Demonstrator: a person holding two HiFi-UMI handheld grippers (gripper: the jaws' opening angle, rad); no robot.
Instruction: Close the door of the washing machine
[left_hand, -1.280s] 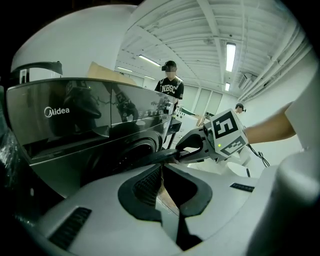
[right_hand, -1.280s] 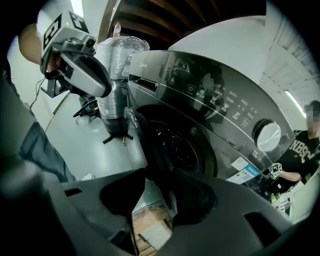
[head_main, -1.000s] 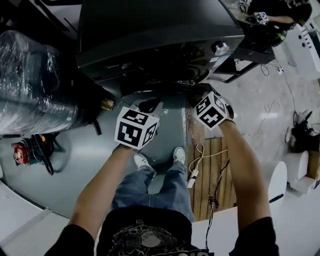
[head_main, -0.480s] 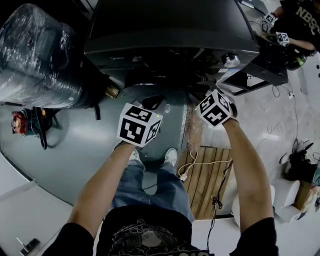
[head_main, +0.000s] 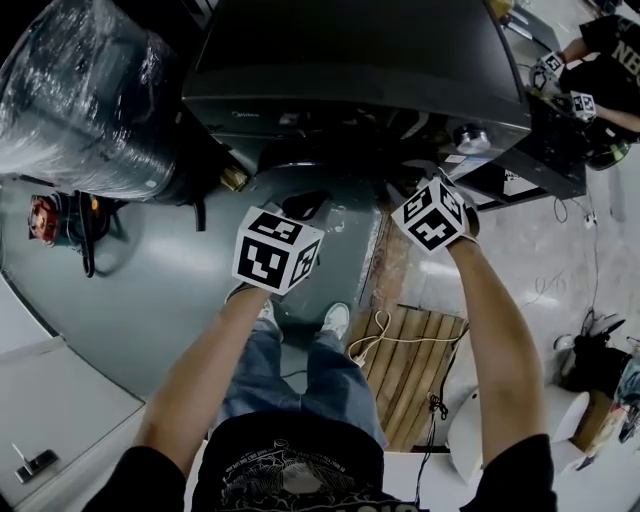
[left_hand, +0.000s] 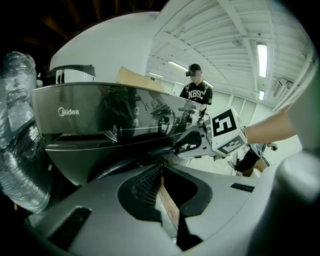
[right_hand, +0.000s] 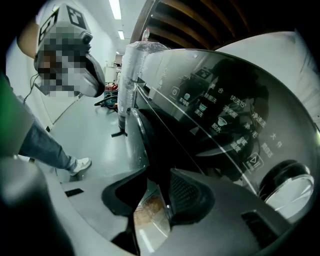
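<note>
Has edged the right gripper (right_hand: 156, 185) nearer the washing machine (head_main: 350, 60), narrowing its still-parted, empty jaws; keeps the left gripper (left_hand: 162, 175) agape, empty

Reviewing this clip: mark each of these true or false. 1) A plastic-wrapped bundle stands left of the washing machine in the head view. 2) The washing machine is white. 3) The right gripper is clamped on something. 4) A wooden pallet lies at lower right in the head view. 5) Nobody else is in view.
1) True: the plastic-wrapped bundle stands left of the washing machine.
2) False: its casing is dark.
3) False: the right gripper has its jaws apart; they have just been closing, with nothing between them.
4) True: the wooden pallet lies there.
5) False: a second person stands at upper right, also holding grippers.
</note>
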